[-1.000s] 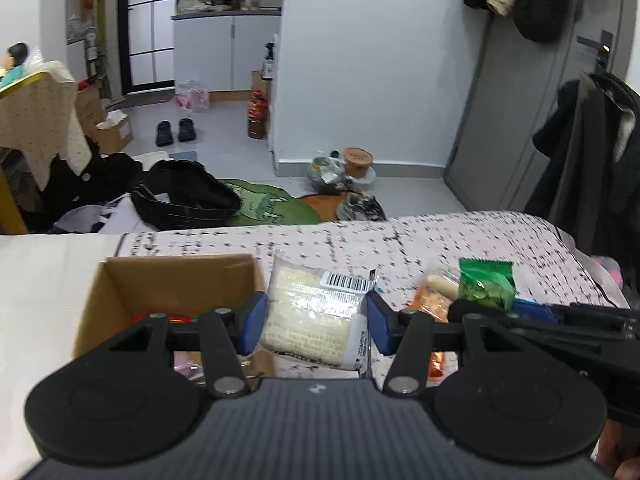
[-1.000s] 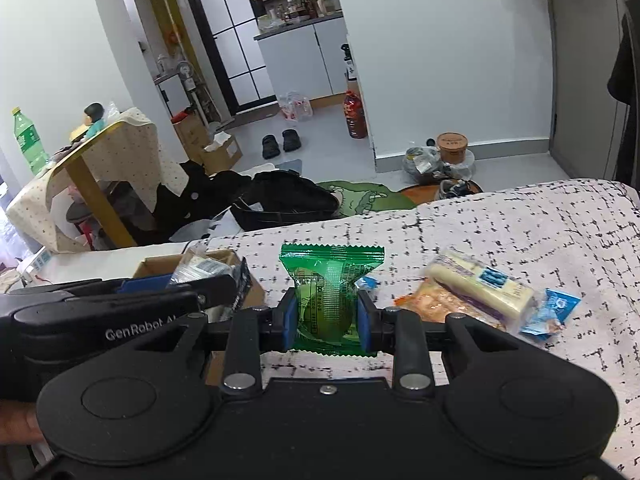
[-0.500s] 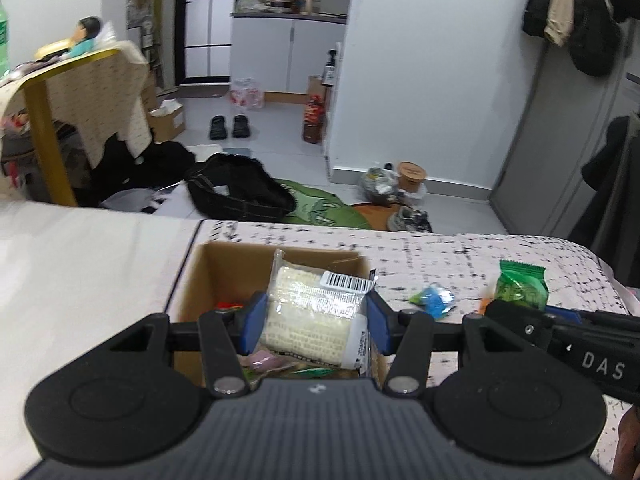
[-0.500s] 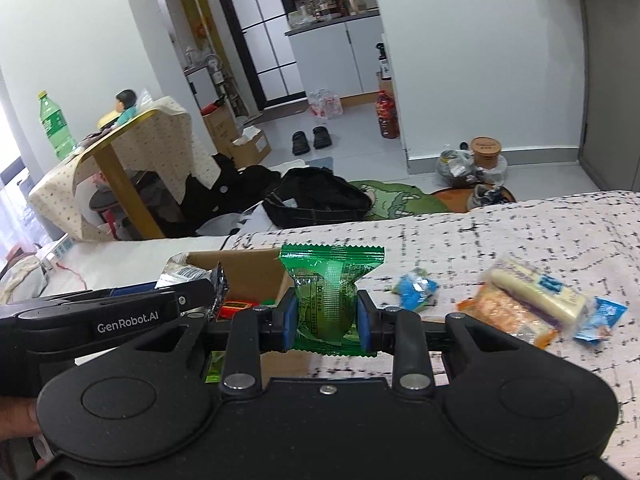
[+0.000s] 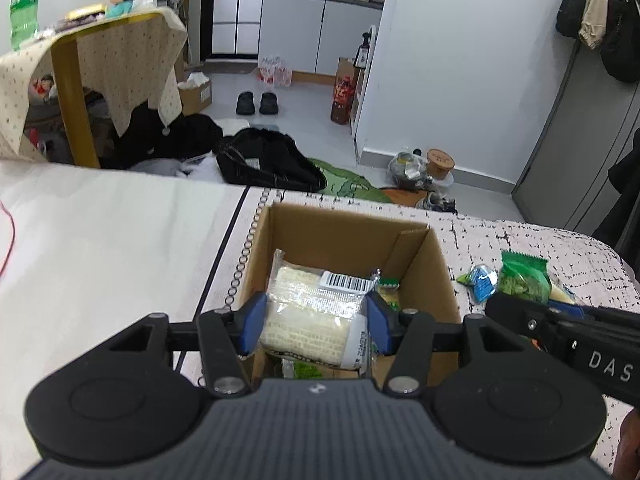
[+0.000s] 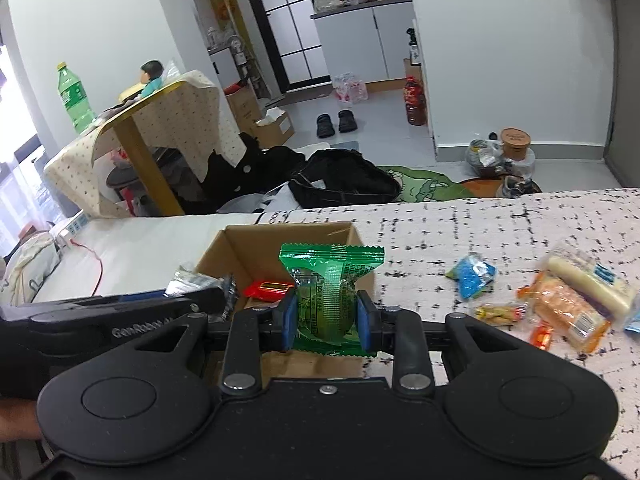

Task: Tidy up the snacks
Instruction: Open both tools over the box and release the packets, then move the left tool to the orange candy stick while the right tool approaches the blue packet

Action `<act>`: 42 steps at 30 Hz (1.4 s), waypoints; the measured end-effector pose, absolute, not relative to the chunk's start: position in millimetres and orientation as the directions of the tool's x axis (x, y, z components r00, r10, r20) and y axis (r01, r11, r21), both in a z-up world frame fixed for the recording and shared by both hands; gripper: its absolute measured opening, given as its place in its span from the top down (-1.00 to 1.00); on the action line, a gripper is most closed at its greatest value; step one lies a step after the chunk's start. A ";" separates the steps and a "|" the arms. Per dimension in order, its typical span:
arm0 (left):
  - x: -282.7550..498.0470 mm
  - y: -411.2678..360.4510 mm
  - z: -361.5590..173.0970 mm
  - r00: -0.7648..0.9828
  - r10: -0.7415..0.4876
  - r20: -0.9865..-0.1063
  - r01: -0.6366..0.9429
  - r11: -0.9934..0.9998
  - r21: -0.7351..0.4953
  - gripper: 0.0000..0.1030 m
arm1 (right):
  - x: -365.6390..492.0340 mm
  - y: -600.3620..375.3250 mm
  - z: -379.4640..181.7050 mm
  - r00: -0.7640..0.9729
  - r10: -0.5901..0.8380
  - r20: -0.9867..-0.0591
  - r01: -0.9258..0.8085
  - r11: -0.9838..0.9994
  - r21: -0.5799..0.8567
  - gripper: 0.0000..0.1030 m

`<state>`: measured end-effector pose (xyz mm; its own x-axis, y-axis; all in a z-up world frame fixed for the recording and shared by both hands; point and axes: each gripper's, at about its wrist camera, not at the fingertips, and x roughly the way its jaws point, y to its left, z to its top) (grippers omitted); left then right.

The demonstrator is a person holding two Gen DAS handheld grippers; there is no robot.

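the left gripper (image 5: pixel 314 322) is clamped on a clear packet of pale noodles (image 5: pixel 310 312), its blue pads pressed against both sides with the jaws about half spread. a second ago that packet hung in front of the patterned bed cover with the cardboard box (image 5: pixel 434 276) off to the lower left of the left wrist view; now the box fills the centre of that frame and the packet hangs over its open top, with green and yellow wrappers visible inside, below it.

the right gripper (image 6: pixel 326 318) is pinched nearly closed on a green snack packet (image 6: pixel 330 280). earlier, in the right wrist view, only a corner of the box showed at the left behind the other gripper; now the box sits centre frame, directly behind and below the green packet, with a red wrapper (image 6: pixel 268 289) inside.

loose snacks lie on the cover at the right of the right wrist view: a blue packet (image 6: pixel 472 274), an orange packet (image 6: pixel 568 316) and a pale stick packet (image 6: pixel 588 286). they sit further right than before.
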<state>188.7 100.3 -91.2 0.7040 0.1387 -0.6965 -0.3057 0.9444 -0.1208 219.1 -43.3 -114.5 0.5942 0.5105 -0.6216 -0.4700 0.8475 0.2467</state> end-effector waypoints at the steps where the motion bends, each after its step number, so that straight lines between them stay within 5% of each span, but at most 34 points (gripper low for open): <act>1: 188.6 101.7 -92.6 0.701 0.135 -0.701 -0.308 0.943 -0.126 -0.04 | 219.1 -40.5 -114.8 0.593 0.512 -0.622 -0.475 0.846 0.244 0.43; 13: 175.8 115.1 -86.4 0.737 0.151 -0.659 -0.337 0.927 -0.165 -0.14 | 223.4 -18.3 -123.9 0.563 0.524 -0.639 -0.489 0.835 0.253 0.42; 25: 169.6 113.6 -84.4 0.709 0.159 -0.687 -0.369 0.914 -0.169 -0.48 | 217.7 -40.0 -113.1 0.594 0.521 -0.613 -0.470 0.843 0.261 -0.55; 27: 169.5 110.4 -84.2 0.704 0.155 -0.693 -0.366 0.915 -0.167 -0.51 | 215.9 -47.7 -110.4 0.611 0.506 -0.609 -0.458 0.853 0.249 -0.87; 42: 169.4 78.1 -77.8 0.711 0.150 -0.687 -0.331 0.933 -0.139 -0.73 | 211.0 -98.4 -104.4 0.661 0.438 -0.609 -0.403 0.892 0.204 -1.00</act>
<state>169.4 78.1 -77.8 0.7109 0.1497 -0.6872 -0.3312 0.9332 -0.1393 211.0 -98.4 -104.4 0.6608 0.4383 -0.6093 -0.4032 0.8920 0.2043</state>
